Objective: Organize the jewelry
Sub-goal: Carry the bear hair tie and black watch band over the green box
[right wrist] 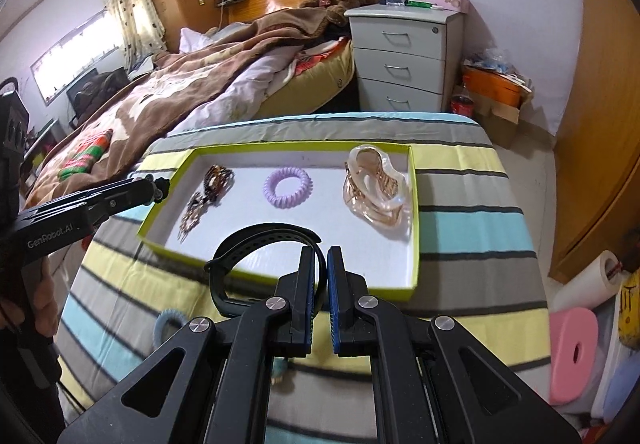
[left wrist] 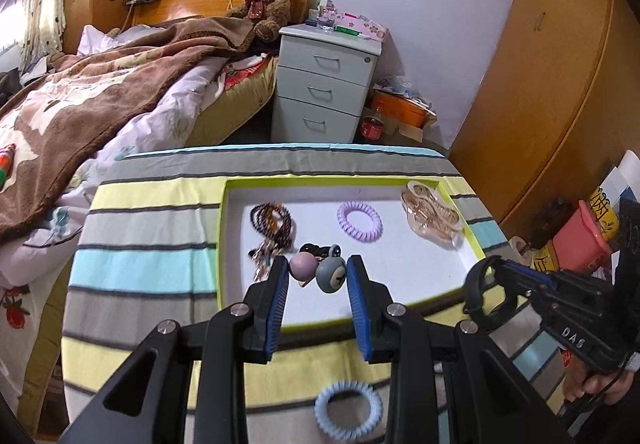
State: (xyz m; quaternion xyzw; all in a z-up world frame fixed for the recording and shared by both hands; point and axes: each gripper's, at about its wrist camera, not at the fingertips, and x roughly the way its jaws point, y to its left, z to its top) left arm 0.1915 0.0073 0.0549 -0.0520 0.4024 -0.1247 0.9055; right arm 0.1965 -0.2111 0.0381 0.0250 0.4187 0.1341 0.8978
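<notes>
The right gripper [right wrist: 320,284] is clamped on a black strap [right wrist: 256,240], a watchband by the look of it, pinching it where the loop curls back between the pads; the rest of the loop arcs up and away to the left of the fingers, so its long side lies across the gripper, not along it. Straight ahead of those fingers and below the loop is the near rim of the white tray [right wrist: 414,244], so the strap seems to be only a short push forward from going in. The left gripper [left wrist: 318,280] is released, its fingers spread wide, and the hair tie with a pink ball and a grey bear charm [left wrist: 316,270] sits in the tray right in the gap between the tips, untouched as far as I can tell. A blue coil hair tie [left wrist: 348,410] lies on the striped cloth [left wrist: 140,268], close under the left gripper, behind its fingertips and outside the tray.
</notes>
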